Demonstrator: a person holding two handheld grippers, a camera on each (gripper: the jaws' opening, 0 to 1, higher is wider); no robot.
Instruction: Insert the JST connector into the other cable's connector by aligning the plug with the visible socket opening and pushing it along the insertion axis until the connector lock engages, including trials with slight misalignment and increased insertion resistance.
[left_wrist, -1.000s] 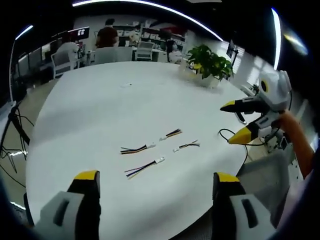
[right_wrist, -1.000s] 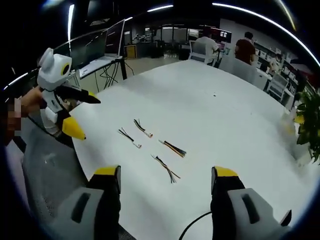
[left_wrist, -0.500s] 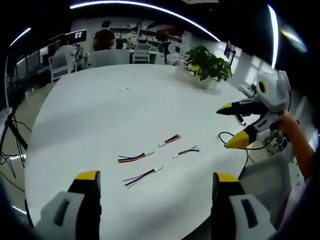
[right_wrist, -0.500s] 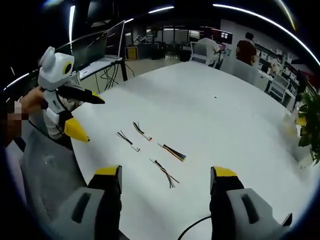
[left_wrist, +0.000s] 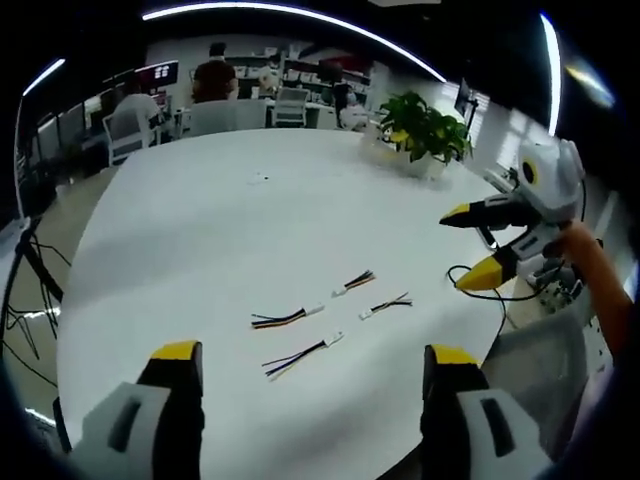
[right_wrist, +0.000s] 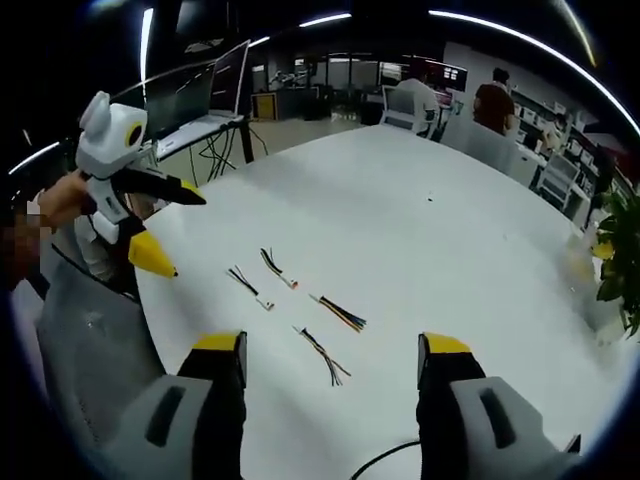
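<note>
1. Four short cables lie loose on the white bench (left_wrist: 200, 230): one (left_wrist: 288, 318), a second (left_wrist: 302, 356), a third (left_wrist: 352, 283), a fourth (left_wrist: 387, 304), each with its white plug at the right end.
2. A potted plant (left_wrist: 425, 135) stands at the far edge.
3. Left tongs (left_wrist: 312, 362) and right tongs (right_wrist: 330, 352) both hang released, gripping nothing, above the bench.

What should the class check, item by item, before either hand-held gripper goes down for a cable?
1. Four short cables lie apart on the white table, none overlapping: ok.
2. Left hand-held gripper open and holding nothing: ok.
3. Right hand-held gripper open and holding nothing: ok.
4. Nearest cable lies between the left jaws' line of approach: ok.
5. Which cable ends form a matching plug and socket: cannot tell, too small.
6. Loose black cord at the table edge lies apart from the cables: ok.
</note>
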